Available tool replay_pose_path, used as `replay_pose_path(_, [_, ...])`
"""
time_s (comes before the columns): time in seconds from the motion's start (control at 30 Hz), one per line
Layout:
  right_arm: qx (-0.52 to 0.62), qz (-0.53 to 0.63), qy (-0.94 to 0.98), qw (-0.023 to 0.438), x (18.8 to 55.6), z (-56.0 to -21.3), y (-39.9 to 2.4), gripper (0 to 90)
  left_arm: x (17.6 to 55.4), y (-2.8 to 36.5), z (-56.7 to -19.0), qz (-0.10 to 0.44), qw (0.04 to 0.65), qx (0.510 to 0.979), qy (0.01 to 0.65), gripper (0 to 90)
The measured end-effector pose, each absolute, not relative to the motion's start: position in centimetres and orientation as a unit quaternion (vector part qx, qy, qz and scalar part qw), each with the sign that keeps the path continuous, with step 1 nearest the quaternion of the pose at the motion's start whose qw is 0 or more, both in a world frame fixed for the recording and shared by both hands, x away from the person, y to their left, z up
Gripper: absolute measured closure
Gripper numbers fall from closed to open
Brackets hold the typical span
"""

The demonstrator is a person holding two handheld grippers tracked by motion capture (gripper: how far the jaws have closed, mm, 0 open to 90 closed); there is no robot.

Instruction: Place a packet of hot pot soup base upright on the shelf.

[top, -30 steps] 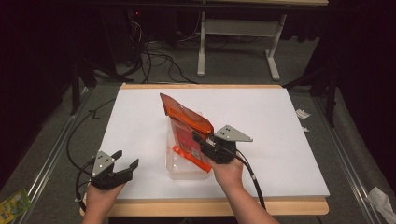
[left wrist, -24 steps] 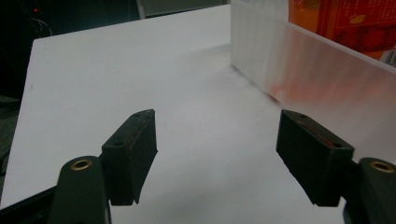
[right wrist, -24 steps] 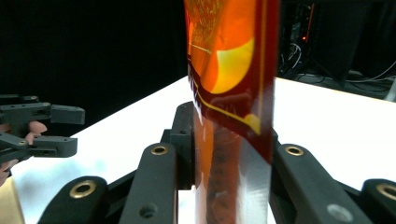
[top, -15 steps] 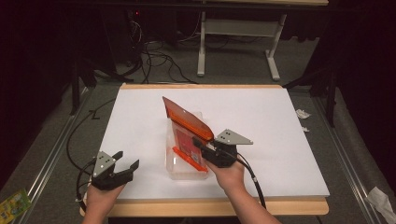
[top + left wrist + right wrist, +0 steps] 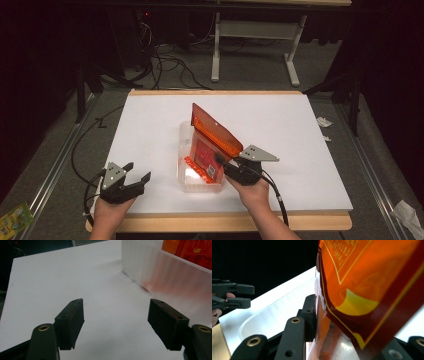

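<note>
Over the clear bin point(image 5: 186, 150), my right claw point(image 5: 222, 165), gripping the orange packet point(image 5: 215, 134), has lowered it inside; left claw point(image 5: 134, 175) waits released.

Glossy orange foil snack bag point(image 5: 215, 135), crinkly; frosted translucent plastic bin point(image 5: 186, 165), smooth; matt white desk point(image 5: 300, 130) w/ wood edge; matt black plastic right tool point(image 5: 223, 165).

Left gripper point(image 5: 136, 178): we rest it low at our near left, jaws wide apart, nothing between.
Right gripper point(image 5: 223, 165): we hold it forward, jaws clamped on a packet.
</note>
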State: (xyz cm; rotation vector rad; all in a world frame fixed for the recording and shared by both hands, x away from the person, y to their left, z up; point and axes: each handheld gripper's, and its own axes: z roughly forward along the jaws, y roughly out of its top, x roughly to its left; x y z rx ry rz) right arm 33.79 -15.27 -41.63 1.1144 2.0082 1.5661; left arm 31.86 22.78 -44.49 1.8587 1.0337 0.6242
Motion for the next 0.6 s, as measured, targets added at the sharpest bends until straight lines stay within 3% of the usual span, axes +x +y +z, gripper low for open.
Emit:
replay_pose_path(0.2, [0.389, 0.547, 0.721, 0.173, 34.1, -41.5, -15.4, 59.5, 31.9, 22.9, -44.5, 0.251, 0.446, 0.751, 0.417, 29.7])
replay_pose_path(0.5, [0.377, 0.564, 0.721, 0.14, 34.2, -40.8, -16.4, 27.0, 31.9, 22.8, -44.6, 0.249, 0.449, 0.749, 0.419, 29.6])
replay_pose_path(0.6, [0.372, 0.565, 0.722, 0.141, 34.0, -40.4, -16.8, 19.9, 31.9, 22.8, -44.6, 0.246, 0.452, 0.748, 0.419, 28.9])
